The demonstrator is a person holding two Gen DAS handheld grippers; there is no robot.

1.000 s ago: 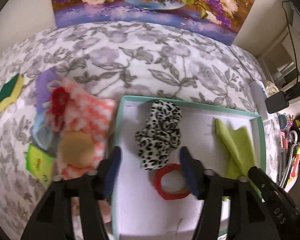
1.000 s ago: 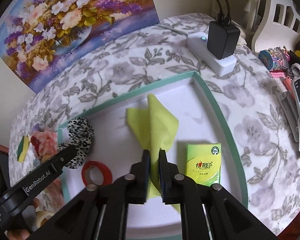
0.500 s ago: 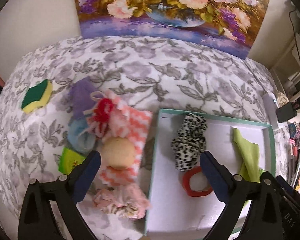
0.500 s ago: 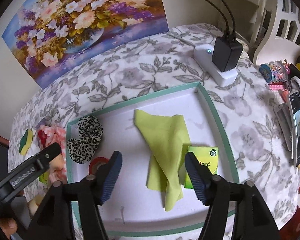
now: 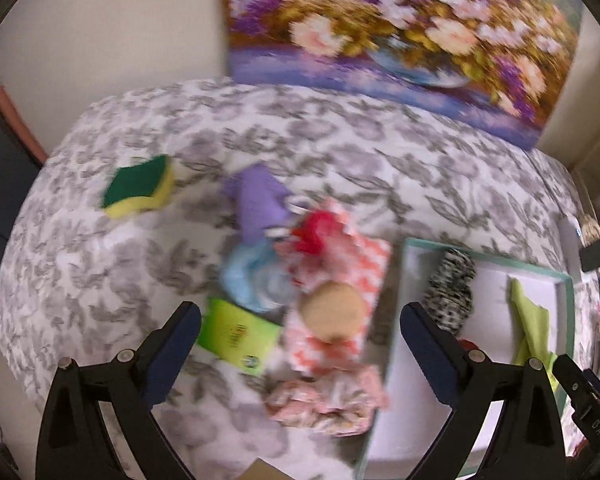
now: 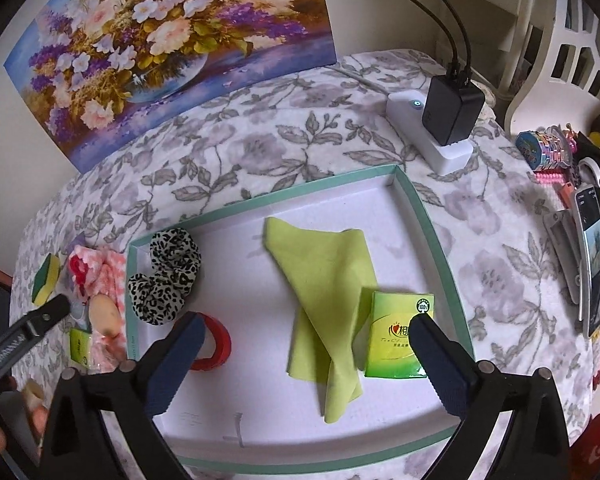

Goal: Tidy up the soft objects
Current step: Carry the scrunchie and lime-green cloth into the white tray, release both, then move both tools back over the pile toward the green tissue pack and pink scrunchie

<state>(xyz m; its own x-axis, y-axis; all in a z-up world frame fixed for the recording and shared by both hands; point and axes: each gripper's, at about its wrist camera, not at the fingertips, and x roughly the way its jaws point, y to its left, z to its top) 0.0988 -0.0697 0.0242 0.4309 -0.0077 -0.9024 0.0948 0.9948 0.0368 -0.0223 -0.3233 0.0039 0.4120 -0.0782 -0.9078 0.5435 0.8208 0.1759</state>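
Note:
A white tray with a teal rim [image 6: 432,232] holds a lime green cloth [image 6: 324,280], a green tissue pack [image 6: 396,332], a leopard scrunchie [image 6: 168,276] and a red ring [image 6: 220,344]. My right gripper [image 6: 306,322] hovers over the cloth. Its jaws are opening, the pads are clear of the cloth, and the cloth lies flat between them. My left gripper [image 5: 300,316] is open above a pile left of the tray: a tan round puff [image 5: 332,312] on a pink checked cloth [image 5: 352,248], a second tissue pack [image 5: 236,334] and a pink floral scrunchie [image 5: 324,400].
A green and yellow sponge [image 5: 138,186], a purple cloth [image 5: 256,200] and a blue soft item [image 5: 252,276] lie further left. A white power strip with a black charger [image 6: 440,128] sits behind the tray. A phone [image 6: 592,276] and trinkets lie at the right. A flower painting [image 6: 172,40] leans on the wall.
My right gripper let go of the green cloth, which now lies in the tray. My left gripper opened wide and moved left from over the tray to over the pile.

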